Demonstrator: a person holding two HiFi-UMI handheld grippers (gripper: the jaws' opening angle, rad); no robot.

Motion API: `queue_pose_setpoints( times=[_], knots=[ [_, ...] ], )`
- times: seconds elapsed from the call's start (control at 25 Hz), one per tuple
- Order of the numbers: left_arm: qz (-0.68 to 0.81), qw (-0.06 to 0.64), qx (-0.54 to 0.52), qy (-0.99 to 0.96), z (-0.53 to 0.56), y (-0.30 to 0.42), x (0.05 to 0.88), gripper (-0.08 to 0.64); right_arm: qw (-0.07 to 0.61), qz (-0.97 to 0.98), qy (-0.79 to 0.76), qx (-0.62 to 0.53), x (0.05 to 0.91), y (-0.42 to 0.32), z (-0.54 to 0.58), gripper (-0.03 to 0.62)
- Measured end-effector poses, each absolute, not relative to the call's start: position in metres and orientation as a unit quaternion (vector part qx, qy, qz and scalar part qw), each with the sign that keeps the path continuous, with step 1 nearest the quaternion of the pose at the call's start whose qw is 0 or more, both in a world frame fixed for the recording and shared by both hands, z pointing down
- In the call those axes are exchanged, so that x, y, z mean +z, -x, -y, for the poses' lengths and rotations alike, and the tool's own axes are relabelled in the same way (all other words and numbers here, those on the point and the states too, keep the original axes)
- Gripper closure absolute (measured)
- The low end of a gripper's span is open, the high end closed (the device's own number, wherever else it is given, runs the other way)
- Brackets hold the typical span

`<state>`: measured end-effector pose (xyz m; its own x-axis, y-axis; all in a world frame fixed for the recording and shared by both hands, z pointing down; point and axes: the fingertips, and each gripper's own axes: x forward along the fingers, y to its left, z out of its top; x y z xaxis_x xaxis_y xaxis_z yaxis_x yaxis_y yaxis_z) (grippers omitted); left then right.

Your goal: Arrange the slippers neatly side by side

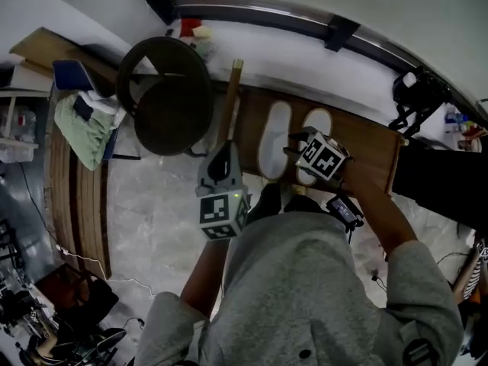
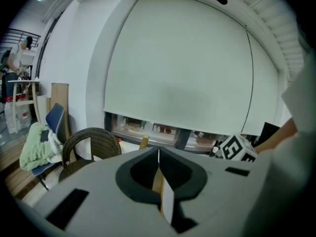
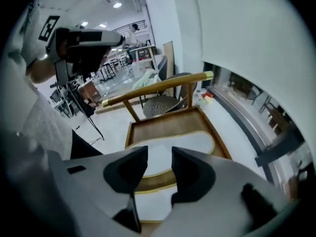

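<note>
Two white slippers lie side by side on the seat (image 1: 370,149) of a wooden chair. The left slipper (image 1: 274,139) is in full view; the right slipper (image 1: 319,122) is partly hidden under my right gripper (image 1: 305,149). In the right gripper view the jaws of my right gripper (image 3: 159,157) stand open just above the slippers, the far slipper (image 3: 173,143) and the near slipper (image 3: 150,204) showing through the gap, neither gripped. My left gripper (image 1: 222,151) hovers over the floor left of the chair, apart from the slippers. Its jaws (image 2: 158,154) are shut with nothing in them and point at the wall.
The wooden chair's back rail (image 3: 158,87) runs across beyond the slippers. A dark wicker chair (image 1: 171,97) stands left of it, and a blue chair with a green cloth (image 1: 84,124) farther left. Grey stone floor (image 1: 152,204) lies below. The window wall (image 1: 305,52) is close behind.
</note>
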<state>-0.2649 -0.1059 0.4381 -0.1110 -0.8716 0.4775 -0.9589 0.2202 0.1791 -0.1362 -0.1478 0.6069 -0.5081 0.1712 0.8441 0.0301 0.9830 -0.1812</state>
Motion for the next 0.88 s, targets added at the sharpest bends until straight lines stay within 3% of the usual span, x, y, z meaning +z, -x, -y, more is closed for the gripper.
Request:
queue_pose_setpoints(
  times=[0.24, 0.56, 0.88],
  knots=[
    [0.785, 0.255, 0.077, -0.559, 0.059, 0.299, 0.437, 0.541, 0.555, 0.824, 0.111, 0.037, 0.663, 0.142, 0.137, 0.440],
    [0.830, 0.270, 0.070, -0.483, -0.001, 0.333, 0.445, 0.541, 0.544, 0.791, 0.240, -0.147, 0.674, 0.162, 0.129, 0.430],
    [0.847, 0.276, 0.066, -0.449, -0.024, 0.340, 0.444, 0.541, 0.569, 0.745, 0.329, -0.117, 0.691, 0.163, 0.118, 0.430]
  ],
)
